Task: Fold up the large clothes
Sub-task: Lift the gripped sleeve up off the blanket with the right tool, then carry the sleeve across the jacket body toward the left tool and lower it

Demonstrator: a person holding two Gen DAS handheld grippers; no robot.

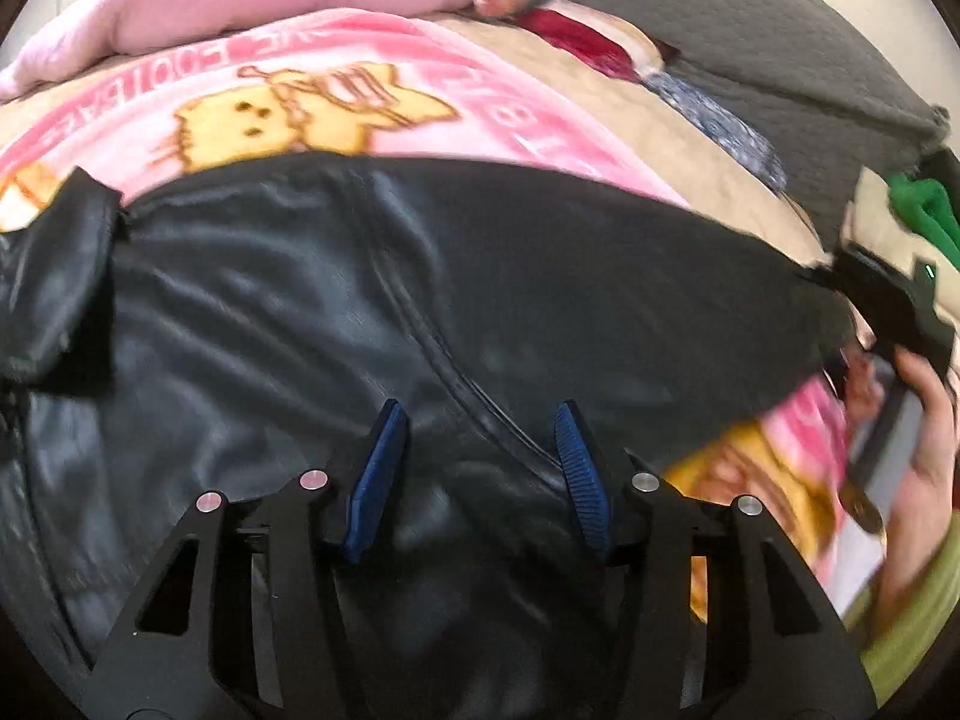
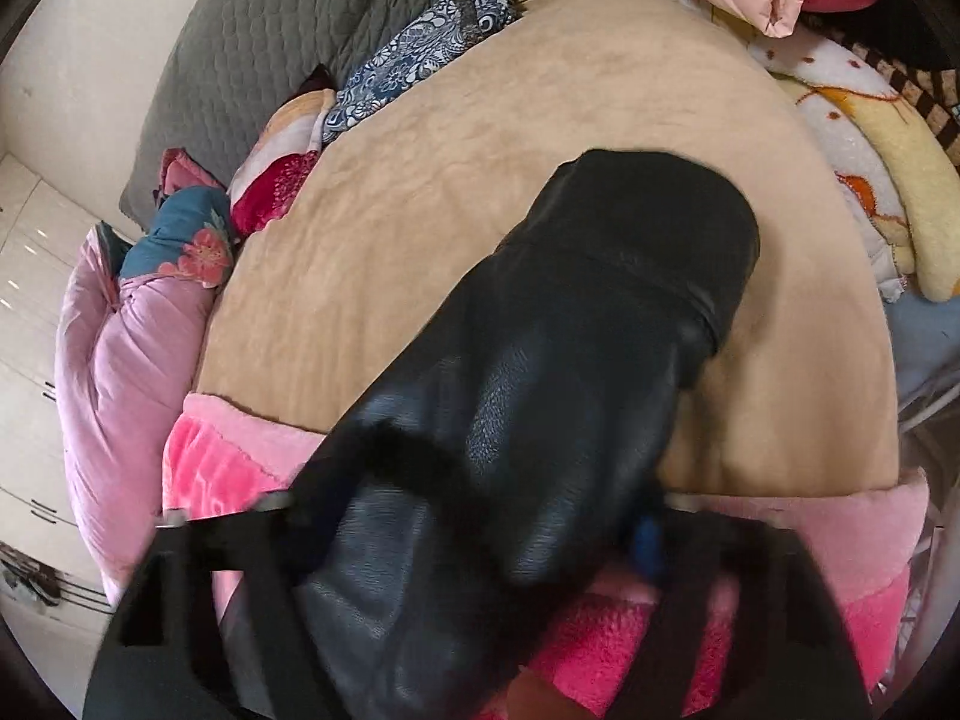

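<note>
Holding the left gripper [image 1: 477, 474] low over the black leather garment [image 1: 420, 300], you have its blue pads [image 1: 375, 480] spread apart with the leather lying under and between them; neither pad presses on it. No earlier view is at hand, so only that gap can be told. The garment stretches across the near part of the bed, on a pink blanket [image 1: 336, 96] printed with yellow cartoon figures, and a seam runs diagonally between your fingers.

Off to the right in the left wrist view, your right hand [image 1: 924, 420] grips the handle of the other tool, which meets the garment's right edge. From the right wrist camera, the right gripper [image 2: 468, 534] is blurred, and a fold of the same black leather fills the space between its fingers, hiding the left pad; only a sliver of blue pad [image 2: 648, 540] shows on the right, against the leather. Whether it pinches the fold you cannot tell.

Beyond the gripper, the garment's far end lies on a tan blanket [image 2: 480, 180]. Farther off sit a pale pink quilt [image 2: 120, 372], a blue patterned cloth [image 2: 420, 54] and a grey quilted cover [image 2: 252, 48].
</note>
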